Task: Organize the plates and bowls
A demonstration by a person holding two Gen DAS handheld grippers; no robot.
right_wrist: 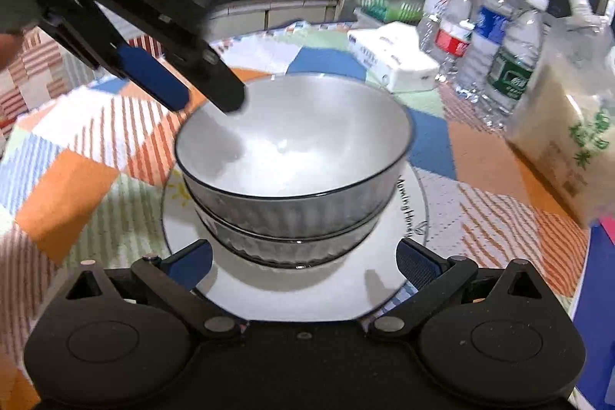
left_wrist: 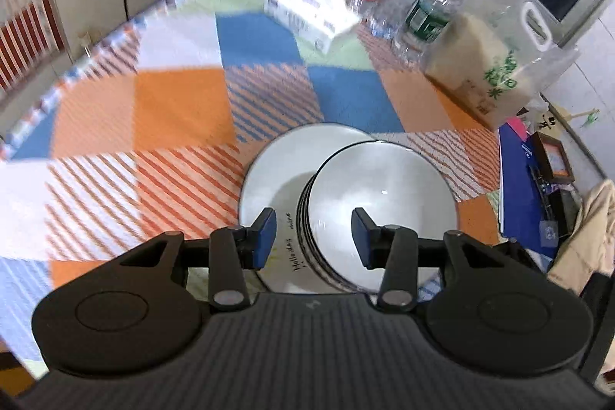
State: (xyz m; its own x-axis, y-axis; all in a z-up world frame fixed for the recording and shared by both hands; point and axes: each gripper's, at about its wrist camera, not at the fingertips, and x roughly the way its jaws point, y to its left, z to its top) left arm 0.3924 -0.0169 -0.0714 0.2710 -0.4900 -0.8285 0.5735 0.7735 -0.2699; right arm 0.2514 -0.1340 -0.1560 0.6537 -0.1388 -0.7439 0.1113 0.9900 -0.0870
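Left gripper (left_wrist: 314, 236) jaws apart, straddling the near rim of the top white ribbed bowl with black rim (left_wrist: 380, 195) — no grip visible. Bowl stack sits on the white round plate with black lettering (right_wrist: 292, 291), dead ahead of the right gripper (right_wrist: 303, 262) — jaws wide, holding nothing, plate edge between them.
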